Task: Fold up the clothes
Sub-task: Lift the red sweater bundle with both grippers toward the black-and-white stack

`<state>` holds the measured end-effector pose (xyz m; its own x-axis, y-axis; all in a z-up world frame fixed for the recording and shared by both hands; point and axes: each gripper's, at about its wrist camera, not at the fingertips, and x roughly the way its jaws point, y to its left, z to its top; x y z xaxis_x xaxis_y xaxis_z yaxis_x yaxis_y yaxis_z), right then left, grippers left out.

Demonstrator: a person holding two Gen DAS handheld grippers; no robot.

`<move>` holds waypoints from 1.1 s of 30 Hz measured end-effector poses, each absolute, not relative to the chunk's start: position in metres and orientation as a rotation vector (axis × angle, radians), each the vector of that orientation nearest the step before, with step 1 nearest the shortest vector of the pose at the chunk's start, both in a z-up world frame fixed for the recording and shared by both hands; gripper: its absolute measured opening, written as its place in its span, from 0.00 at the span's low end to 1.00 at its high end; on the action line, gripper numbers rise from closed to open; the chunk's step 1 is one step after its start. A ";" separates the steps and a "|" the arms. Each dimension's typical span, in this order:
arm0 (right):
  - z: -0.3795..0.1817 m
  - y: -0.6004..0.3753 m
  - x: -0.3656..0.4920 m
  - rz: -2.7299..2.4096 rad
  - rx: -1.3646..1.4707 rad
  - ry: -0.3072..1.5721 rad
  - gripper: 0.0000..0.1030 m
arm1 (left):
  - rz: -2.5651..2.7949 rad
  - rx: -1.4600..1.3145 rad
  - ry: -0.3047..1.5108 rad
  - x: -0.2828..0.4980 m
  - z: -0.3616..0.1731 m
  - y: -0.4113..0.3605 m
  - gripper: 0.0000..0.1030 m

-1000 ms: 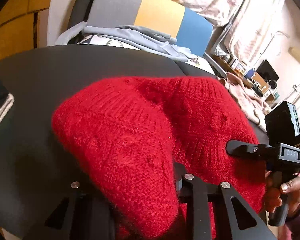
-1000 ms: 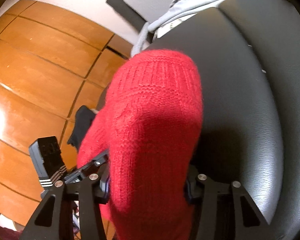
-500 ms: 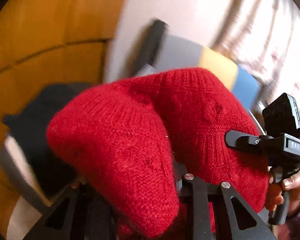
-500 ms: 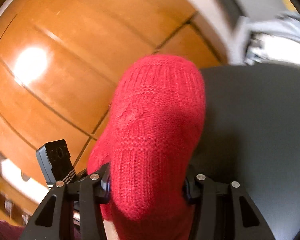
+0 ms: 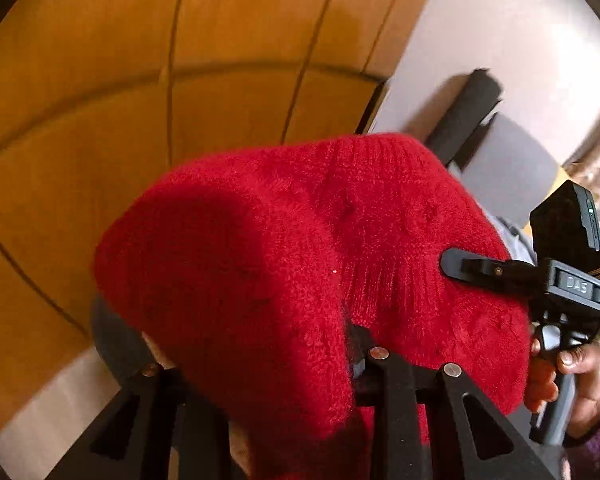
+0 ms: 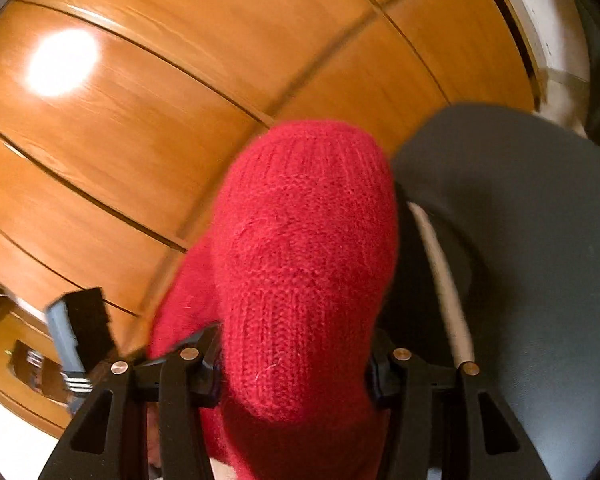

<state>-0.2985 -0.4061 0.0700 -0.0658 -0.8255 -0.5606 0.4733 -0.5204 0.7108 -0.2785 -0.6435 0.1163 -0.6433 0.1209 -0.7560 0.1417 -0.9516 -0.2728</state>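
Gripping the red knit sweater [image 5: 284, 264] bunched low in frame, the left gripper [image 5: 260, 364] and right gripper [image 6: 296, 356] both hold it aloft; beyond, the black seat [image 6: 532, 216]. Probably best to keep both ends level.

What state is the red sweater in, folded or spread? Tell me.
Folded into a bundle, not spread: the red sweater is doubled into thick layers, clamped by the left gripper and the right gripper, hanging above the dark seat.

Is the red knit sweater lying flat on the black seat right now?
No, the red knit sweater is bunched and held up between both claws, above the black seat.
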 end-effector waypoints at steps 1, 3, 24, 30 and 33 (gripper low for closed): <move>0.061 -0.405 -0.303 -1.746 1.264 -0.424 0.51 | -2.797 1.317 0.466 -0.277 0.109 -0.644 0.31; 0.048 -0.398 -0.314 -1.725 1.258 -0.475 0.55 | -2.810 1.300 0.433 -0.275 0.097 -0.645 0.41; 0.141 -0.444 -0.267 -2.099 0.890 0.186 0.36 | -2.734 0.853 -0.293 -0.304 0.153 -0.598 0.46; 0.096 -0.502 -0.330 -2.027 1.137 0.306 0.37 | -2.480 1.191 -0.442 -0.381 0.075 -0.631 0.46; 0.072 -0.514 -0.347 -2.001 1.163 0.325 0.38 | -2.493 1.196 -0.396 -0.394 0.052 -0.648 0.41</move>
<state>-0.3465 -0.5137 0.0724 -0.2738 -0.4995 -0.8219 0.7340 -0.6608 0.1571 -0.3942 -0.6483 0.0516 -0.5843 -0.4220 -0.6932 0.1866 -0.9012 0.3912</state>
